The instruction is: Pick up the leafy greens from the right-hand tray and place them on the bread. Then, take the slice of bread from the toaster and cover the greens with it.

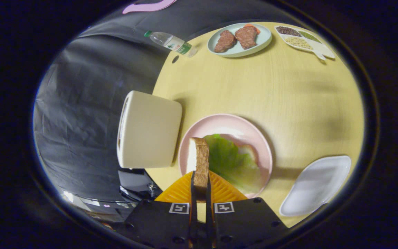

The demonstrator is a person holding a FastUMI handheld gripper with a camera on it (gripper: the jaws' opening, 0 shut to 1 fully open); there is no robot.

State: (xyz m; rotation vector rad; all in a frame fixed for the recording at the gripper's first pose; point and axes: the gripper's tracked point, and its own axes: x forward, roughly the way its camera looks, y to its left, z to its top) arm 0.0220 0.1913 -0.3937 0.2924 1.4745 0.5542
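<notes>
Fingers of the gripper (200,188) are clamping a slice of bread (200,160) on edge, holding it upright over the near-left part of the pink plate (219,121), presumably so it can be tipped flat onto the leafy greens (231,160) already lying on the lower bread (249,151). Across the table (271,90), the toaster (149,129) is standing just left of the plate, close enough to crowd the swing. Right of the plate the white tray (318,185) is lying bare; far off are sitting a meat plate (239,38), a grain dish (302,39) and a bottle (169,41).
</notes>
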